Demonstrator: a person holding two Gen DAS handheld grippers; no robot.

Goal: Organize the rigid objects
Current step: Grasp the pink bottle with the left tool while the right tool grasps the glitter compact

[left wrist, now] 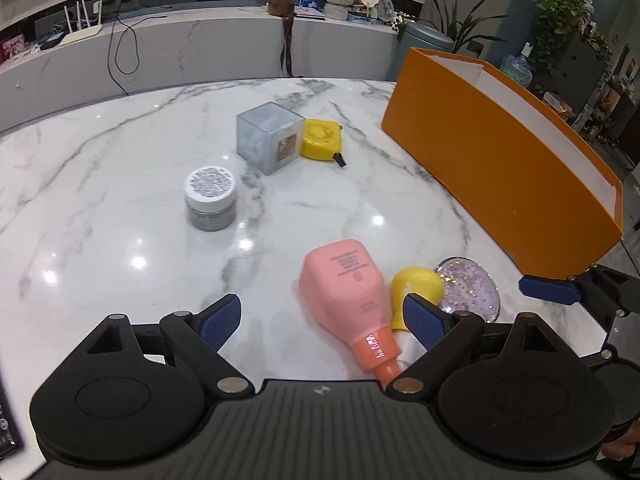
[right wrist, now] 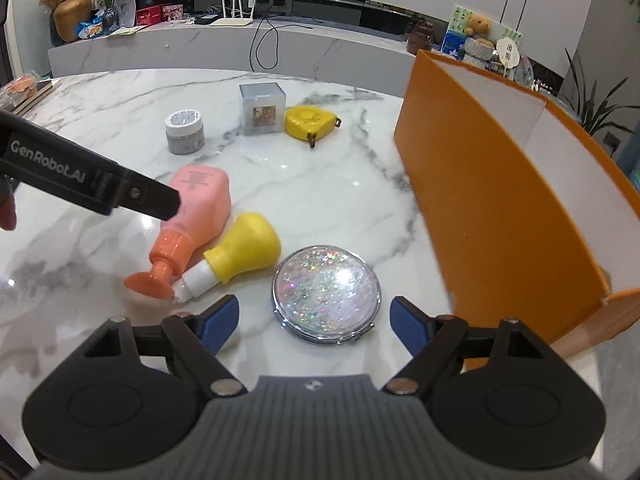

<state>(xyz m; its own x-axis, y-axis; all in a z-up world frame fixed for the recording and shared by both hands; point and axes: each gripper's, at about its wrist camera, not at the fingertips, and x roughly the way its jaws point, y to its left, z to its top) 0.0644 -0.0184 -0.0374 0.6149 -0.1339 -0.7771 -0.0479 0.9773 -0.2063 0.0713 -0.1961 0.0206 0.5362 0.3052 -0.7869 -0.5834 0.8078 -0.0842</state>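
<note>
The right tongs [right wrist: 314, 320], held wide and empty, should be centred over the glitter compact mirror [right wrist: 326, 294] on the desk [right wrist: 340, 184]; the left tongs [left wrist: 322, 320], also wide, are best kept aside.

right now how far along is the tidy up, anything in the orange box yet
Done: nothing visibly; what shows of the orange box interior is bare. In hand: nothing. The right tool stands open over the glitter compact mirror; the left tool is open beside the pink bottle. Left on the marble table: yellow bottle, jar, clear cube, yellow tape measure.
</note>
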